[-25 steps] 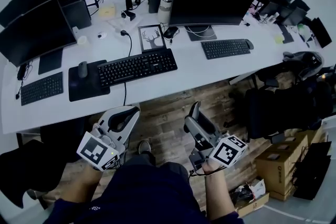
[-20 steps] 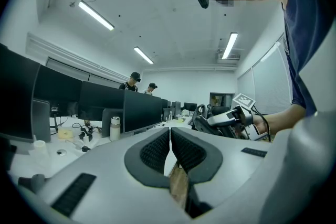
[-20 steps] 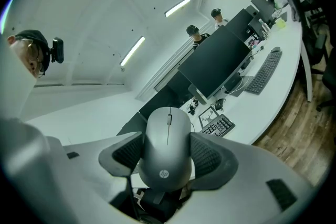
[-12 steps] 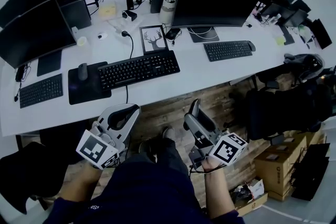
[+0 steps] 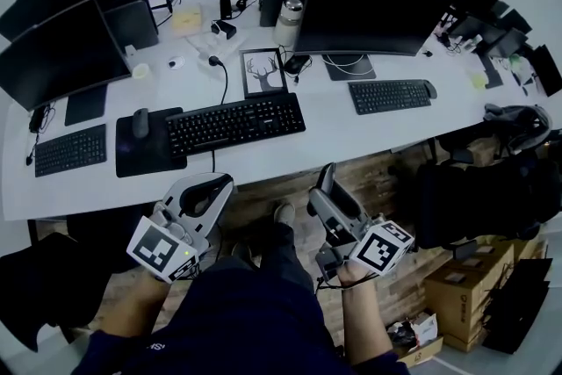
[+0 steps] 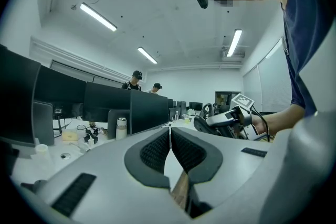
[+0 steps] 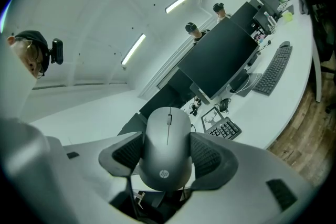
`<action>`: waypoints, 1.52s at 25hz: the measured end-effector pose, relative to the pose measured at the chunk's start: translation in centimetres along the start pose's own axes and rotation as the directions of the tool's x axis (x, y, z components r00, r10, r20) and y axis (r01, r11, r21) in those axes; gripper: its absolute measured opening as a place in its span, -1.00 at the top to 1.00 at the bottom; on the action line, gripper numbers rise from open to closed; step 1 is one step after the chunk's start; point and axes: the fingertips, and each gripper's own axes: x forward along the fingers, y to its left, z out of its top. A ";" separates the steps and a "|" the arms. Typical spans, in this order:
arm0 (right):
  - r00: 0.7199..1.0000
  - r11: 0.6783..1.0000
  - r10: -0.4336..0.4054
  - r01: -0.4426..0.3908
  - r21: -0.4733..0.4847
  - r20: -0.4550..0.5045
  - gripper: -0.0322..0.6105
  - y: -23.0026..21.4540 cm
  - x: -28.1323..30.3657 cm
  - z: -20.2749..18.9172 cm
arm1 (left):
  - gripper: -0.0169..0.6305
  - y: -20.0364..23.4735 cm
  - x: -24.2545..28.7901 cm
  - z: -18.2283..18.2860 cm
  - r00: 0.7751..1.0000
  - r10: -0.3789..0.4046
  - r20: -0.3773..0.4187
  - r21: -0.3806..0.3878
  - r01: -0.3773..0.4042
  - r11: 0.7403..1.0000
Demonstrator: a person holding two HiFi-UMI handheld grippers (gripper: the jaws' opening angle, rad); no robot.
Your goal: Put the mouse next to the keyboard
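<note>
In the right gripper view a grey mouse [image 7: 167, 147] sits between the pads of my right gripper [image 7: 167, 153], which is shut on its sides. The head view shows that gripper [image 5: 326, 186] held low in front of the person's body, short of the white desk [image 5: 334, 132]. A black keyboard [image 5: 235, 124] lies mid-desk beside a dark mouse pad [image 5: 145, 145]. In the right gripper view the keyboard [image 7: 227, 128] is far off. My left gripper [image 5: 207, 194] hangs level with the right. Its jaws [image 6: 169, 147] are shut with nothing between them.
Another mouse [image 5: 140, 122] rests on the mouse pad. More keyboards lie at the right [image 5: 391, 95] and left [image 5: 68, 149]. Monitors [image 5: 369, 9], a framed deer picture [image 5: 264, 71] and a bottle [image 5: 287, 20] stand behind. Cardboard boxes [image 5: 470, 272] sit on the floor at right.
The desk has slid slightly down and right in the head view, and the person's foot has moved forward. Both grippers keep their pose, the mouse still held.
</note>
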 end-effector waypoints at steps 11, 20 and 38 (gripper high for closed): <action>0.999 0.999 0.027 -0.026 0.029 -0.046 0.00 -5.4 2.3 4.0 | 0.83 1.5 6.4 0.1 0.999 0.041 -0.030 -0.007 -0.042 0.999; 0.993 0.997 0.063 -0.057 0.054 -0.103 0.00 -10.3 4.5 7.9 | 0.83 2.9 12.7 0.0 0.994 0.089 -0.059 -0.016 -0.090 0.996; 0.975 0.991 0.116 -0.101 0.089 -0.188 0.00 -17.9 8.3 13.4 | 0.83 5.5 21.1 -0.8 0.974 0.192 -0.118 -0.033 -0.197 0.980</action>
